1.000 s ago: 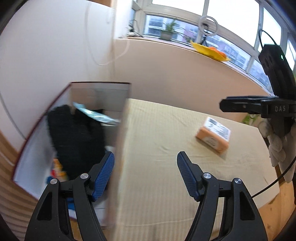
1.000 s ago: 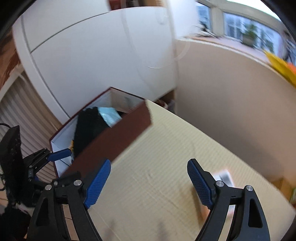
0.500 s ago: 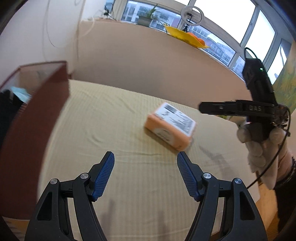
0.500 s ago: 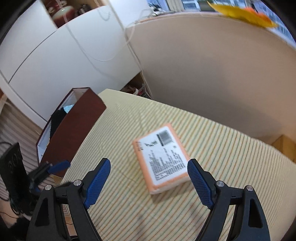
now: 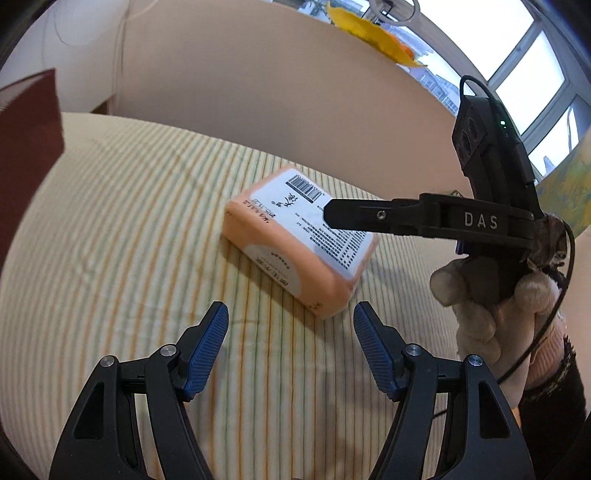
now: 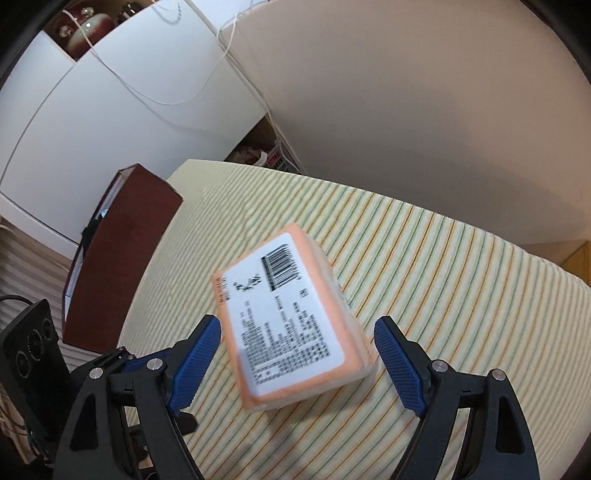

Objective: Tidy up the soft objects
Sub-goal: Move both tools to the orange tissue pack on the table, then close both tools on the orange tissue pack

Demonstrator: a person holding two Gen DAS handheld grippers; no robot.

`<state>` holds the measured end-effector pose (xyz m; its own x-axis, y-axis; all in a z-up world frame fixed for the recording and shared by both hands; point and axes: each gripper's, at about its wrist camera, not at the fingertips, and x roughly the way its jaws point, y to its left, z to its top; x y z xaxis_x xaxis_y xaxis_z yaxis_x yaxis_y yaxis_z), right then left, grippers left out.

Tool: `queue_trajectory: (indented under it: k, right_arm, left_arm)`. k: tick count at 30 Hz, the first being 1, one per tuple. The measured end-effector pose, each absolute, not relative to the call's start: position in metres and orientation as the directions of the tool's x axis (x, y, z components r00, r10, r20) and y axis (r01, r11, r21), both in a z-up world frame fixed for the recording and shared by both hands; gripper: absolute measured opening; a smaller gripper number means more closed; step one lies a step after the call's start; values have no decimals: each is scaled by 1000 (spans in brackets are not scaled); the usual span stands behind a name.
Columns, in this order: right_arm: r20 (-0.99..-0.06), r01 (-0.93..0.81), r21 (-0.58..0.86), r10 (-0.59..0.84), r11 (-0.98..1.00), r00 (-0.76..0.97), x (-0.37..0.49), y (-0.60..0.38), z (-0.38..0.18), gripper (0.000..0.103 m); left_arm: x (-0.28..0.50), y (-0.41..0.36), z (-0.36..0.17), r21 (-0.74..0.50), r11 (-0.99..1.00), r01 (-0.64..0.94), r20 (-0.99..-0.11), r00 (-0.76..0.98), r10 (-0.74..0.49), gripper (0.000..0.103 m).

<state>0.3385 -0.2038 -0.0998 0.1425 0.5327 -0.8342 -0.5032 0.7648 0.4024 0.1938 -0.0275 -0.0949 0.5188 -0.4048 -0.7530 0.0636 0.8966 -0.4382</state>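
An orange soft pack with a white barcode label lies on the striped cloth. My left gripper is open and empty, just short of the pack. My right gripper is open, its blue pads on either side of the pack's near end, not touching it. In the left wrist view the right gripper reaches over the pack from the right. The dark red box stands at the cloth's left edge; its inside is hidden.
A beige wall runs behind the striped surface. White cabinet doors with a hanging cable stand beyond the box. The box's corner shows at the left. A yellow thing lies on the windowsill.
Both grippers have swung away from the red box toward the orange pack. The right gripper has closed in until its open fingers flank the pack; the left one has come near it.
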Motion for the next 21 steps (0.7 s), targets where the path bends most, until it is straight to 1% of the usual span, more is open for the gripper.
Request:
queue_trajectory:
  k: [4,8,13,15,16,17,21]
  right_arm:
    - [-834,-503,417,539,757,119,346,-200,-109,82]
    - [-837,-513,427,541,745,89,347,-195,-116,82]
    - [-835,-522,435,546,734,72,343,-191,-120,74]
    - [-828,-516,448,556,730,68,342,-191,-121,69]
    - [-823,-510,459,564,727,63,341,-192,-121,67]
    - [-820,-507,467,569,724,58,339,-193,-121,64]
    - [-827,-517,447,558,730,74,331,-191,-117,61]
  left_arm:
    - [207,-31,-104,-475,879,46,-754,494,-433,70]
    - [213,-40,-108,-466,883,56,-762,482,-433,70]
    - [213,-48,-108,-460,884,80,-760,480,-439,70]
    - [214,-50,-107,-462,883,90,-759,476,-445,67]
    - [214,-53,-107,-460,883,96,-757,478,-446,62]
    - [213,-55,-106,-456,884,105,-756,478,-447,58]
    - [210,-64,-100,-415,901,126,-761,495,-419,57]
